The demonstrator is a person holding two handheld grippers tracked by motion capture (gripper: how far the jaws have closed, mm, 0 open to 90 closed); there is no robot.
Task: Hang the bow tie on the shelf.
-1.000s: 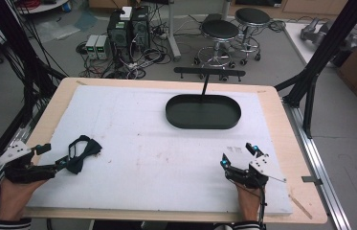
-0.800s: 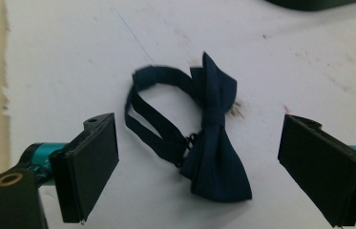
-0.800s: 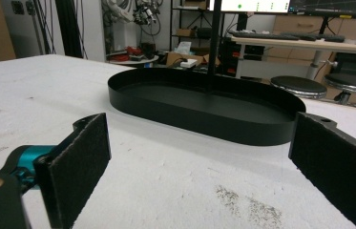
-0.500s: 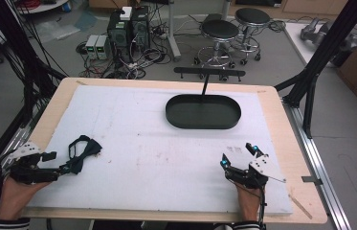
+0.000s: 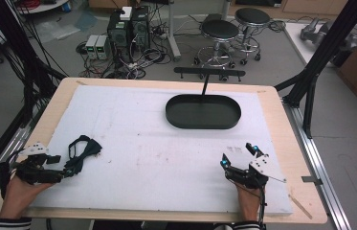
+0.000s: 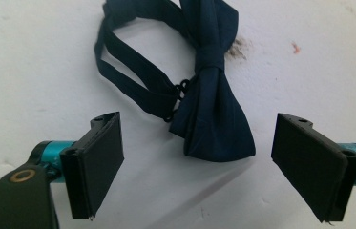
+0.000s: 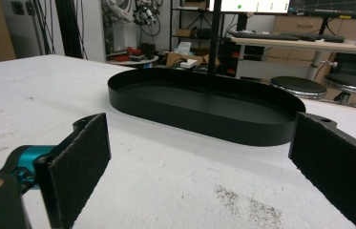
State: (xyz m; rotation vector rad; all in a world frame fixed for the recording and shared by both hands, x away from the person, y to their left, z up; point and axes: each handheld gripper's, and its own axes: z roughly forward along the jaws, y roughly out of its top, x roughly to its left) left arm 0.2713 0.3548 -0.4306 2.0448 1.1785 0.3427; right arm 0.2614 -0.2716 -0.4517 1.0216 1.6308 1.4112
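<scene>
High view: the black oval tray (image 5: 203,111) sits at the far middle of the white pad (image 5: 157,139). The dark bow tie (image 5: 83,149) lies well to the tray's near left, flat on the pad. The left gripper (image 5: 63,168) is just near-side of the bow tie, tips at its edge, jaws spread. The right gripper (image 5: 238,157) is near-right of the tray, well apart from it, jaws wide, nothing held.

Left gripper view: bow tie (image 6: 211,109) lies on the pad between and just beyond the spread pads (image 6: 97,164); the jaws have just narrowed slightly without touching it.

Right gripper view: tray (image 7: 204,106) ahead, pads (image 7: 78,164) wide apart, holding nothing.
</scene>
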